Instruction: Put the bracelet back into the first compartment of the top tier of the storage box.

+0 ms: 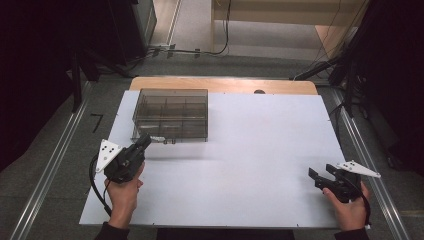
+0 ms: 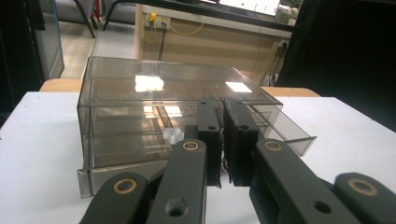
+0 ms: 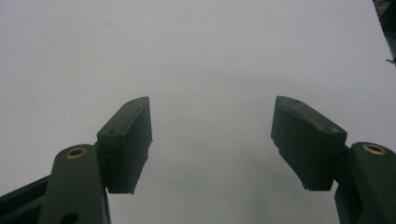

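Drawer box point(image 2: 140, 93) clear glossy plastic; table point(image 1: 250, 150) matt white, smooth.

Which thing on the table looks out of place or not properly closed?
The clear drawer box: its right drawer is pulled partly out of the front, while the others sit flush. The left tongs, nearly closed, are right at that front. The right tongs wait open over the bare white table.

A smoky clear drawer box point(image 1: 171, 113) sits on the table's far left, one drawer point(image 2: 285, 128) partly open.
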The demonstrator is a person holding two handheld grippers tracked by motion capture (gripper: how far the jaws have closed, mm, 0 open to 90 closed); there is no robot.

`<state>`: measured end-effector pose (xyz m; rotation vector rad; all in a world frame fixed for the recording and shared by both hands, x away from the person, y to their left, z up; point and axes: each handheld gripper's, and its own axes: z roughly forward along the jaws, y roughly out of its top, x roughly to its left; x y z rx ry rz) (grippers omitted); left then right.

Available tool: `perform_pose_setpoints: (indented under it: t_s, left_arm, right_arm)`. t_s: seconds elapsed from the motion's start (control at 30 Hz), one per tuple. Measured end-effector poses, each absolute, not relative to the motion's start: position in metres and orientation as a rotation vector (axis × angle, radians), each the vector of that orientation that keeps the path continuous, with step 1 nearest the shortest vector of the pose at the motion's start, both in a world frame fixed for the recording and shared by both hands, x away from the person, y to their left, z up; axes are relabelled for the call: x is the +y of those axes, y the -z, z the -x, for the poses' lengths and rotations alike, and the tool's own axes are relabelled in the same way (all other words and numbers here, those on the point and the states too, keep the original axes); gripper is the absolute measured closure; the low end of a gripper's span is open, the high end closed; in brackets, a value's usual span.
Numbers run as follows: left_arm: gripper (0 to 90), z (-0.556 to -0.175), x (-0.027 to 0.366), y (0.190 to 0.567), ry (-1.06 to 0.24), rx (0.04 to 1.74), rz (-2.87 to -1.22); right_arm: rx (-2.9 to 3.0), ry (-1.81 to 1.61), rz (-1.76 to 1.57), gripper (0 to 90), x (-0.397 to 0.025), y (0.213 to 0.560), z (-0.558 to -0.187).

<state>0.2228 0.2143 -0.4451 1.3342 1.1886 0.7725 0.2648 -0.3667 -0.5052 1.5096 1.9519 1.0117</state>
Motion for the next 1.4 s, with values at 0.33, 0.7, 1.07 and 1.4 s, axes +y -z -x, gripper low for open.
perform_pose_setpoints:
  t_s: [0.33, 0.7, 1.07, 1.4]
  left_arm:
    - [86.7, -0.227, 0.217, 0.441, -0.791, 1.186, -1.315]
    - [86.7, -0.233, 0.217, 0.440, -0.804, 1.185, -1.307]
    - [86.7, -0.241, 0.220, 0.442, -0.831, 1.205, -1.304]
    - [86.7, -0.258, 0.228, 0.451, -0.876, 1.267, -1.337]
  right_arm:
    - [1.954, -1.012, -1.507, 27.4, -0.367, 0.505, -0.265]
    - [1.956, -1.011, -1.508, 27.4, -0.367, 0.505, -0.265]
    - [1.958, -1.006, -1.514, 27.5, -0.366, 0.506, -0.266]
    - [1.963, -1.009, -1.507, 27.4, -0.367, 0.506, -0.266]
